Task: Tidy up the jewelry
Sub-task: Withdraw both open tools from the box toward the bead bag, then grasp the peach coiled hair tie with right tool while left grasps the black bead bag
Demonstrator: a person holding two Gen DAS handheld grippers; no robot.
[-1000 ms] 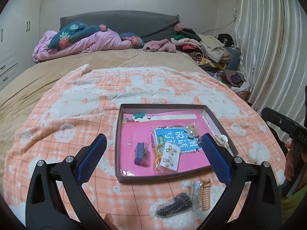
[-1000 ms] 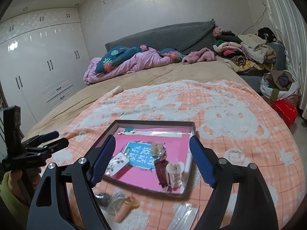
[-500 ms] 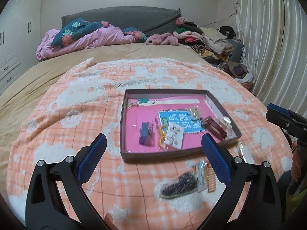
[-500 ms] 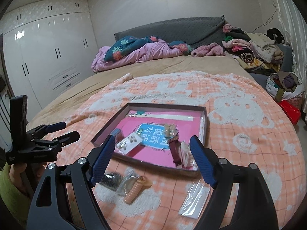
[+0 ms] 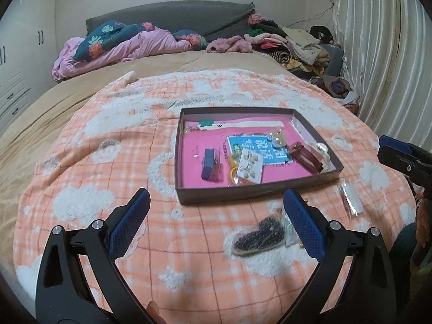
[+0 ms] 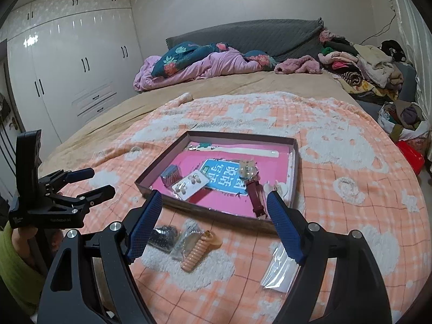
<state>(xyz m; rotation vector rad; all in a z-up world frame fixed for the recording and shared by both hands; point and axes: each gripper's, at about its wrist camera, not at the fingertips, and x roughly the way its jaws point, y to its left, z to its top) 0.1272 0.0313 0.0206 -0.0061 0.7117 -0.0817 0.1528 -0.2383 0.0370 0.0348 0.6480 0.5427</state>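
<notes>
- Shallow box (image 6: 294, 162) on the bed blanket (image 6: 351, 189), already holding a watch (image 6: 255, 191), earring card (image 6: 190, 183) and purple clip (image 6: 170, 174).
- Loose in front: dark hair clip (image 6: 164, 239), peach coil tie (image 6: 198, 251), clear packet (image 6: 279, 270).
- Step: approach, nothing held.
- Left gripper (image 5: 216, 225) and right gripper (image 6: 214, 226): fingers spread, empty.
- Next: lower onto one loose piece and pinch it.

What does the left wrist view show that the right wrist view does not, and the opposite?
Only the left wrist view shows the purple box's top beside the yellow ring and the right gripper at the edge. Only the right wrist view shows the whole peach coil, the wardrobe and the left gripper, open. Both show the tray, the earring card and the clear bag.
</notes>
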